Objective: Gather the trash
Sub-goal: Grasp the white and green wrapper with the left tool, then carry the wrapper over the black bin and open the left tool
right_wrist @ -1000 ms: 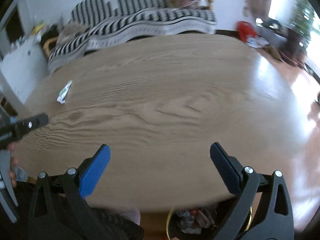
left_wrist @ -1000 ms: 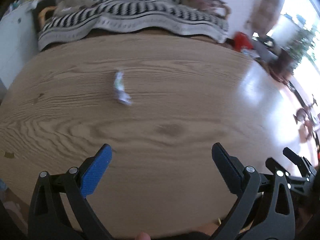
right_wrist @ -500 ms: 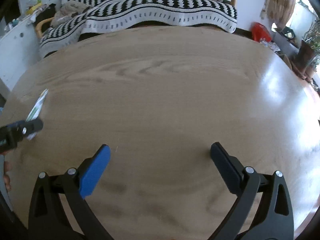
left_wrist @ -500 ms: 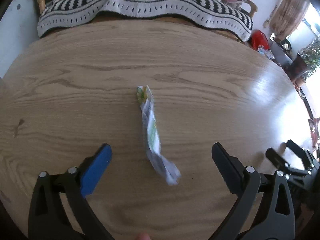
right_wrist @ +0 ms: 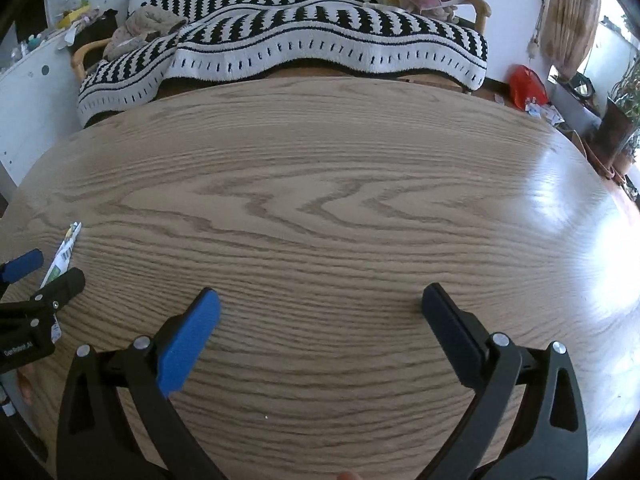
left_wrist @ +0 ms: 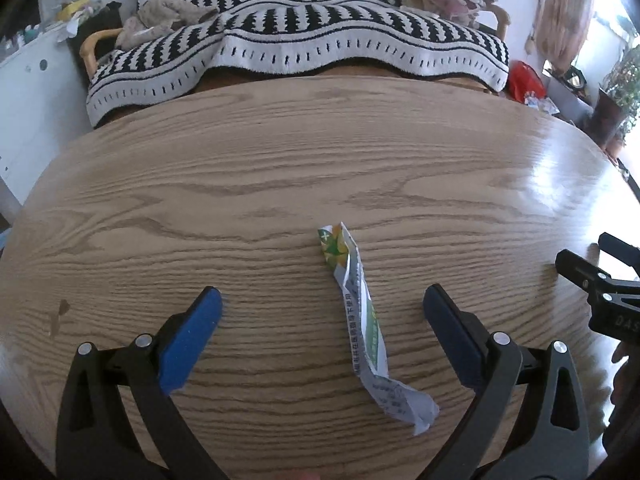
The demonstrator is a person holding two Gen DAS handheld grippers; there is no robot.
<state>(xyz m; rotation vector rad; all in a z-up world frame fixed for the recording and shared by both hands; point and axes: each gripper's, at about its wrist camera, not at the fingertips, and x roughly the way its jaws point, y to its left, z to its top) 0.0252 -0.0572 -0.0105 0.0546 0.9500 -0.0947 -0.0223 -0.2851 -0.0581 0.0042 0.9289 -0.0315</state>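
A long crumpled wrapper (left_wrist: 362, 320), white with green and orange print, lies flat on the wooden table (left_wrist: 280, 184). My left gripper (left_wrist: 322, 306) is open low over the table, and the wrapper runs between its two blue pads, nearer the right one, touching neither. In the right wrist view the same wrapper (right_wrist: 64, 254) shows at the far left edge, between the left gripper's fingers (right_wrist: 60, 286). My right gripper (right_wrist: 320, 306) is open over bare wood with nothing between its pads. Its black fingers (left_wrist: 592, 276) show at the right edge of the left wrist view.
A sofa draped in a black-and-white striped blanket (left_wrist: 296, 44) stands just beyond the table's far edge. A white cabinet (left_wrist: 28, 92) is at the left. A red bag (left_wrist: 526, 80) and potted plants (right_wrist: 620, 120) are on the floor at the right.
My left gripper has moved forward and down until the wrapper lies between its pads. The right gripper has also moved forward over the table and tilted up; a trash bin below the table edge has left view.
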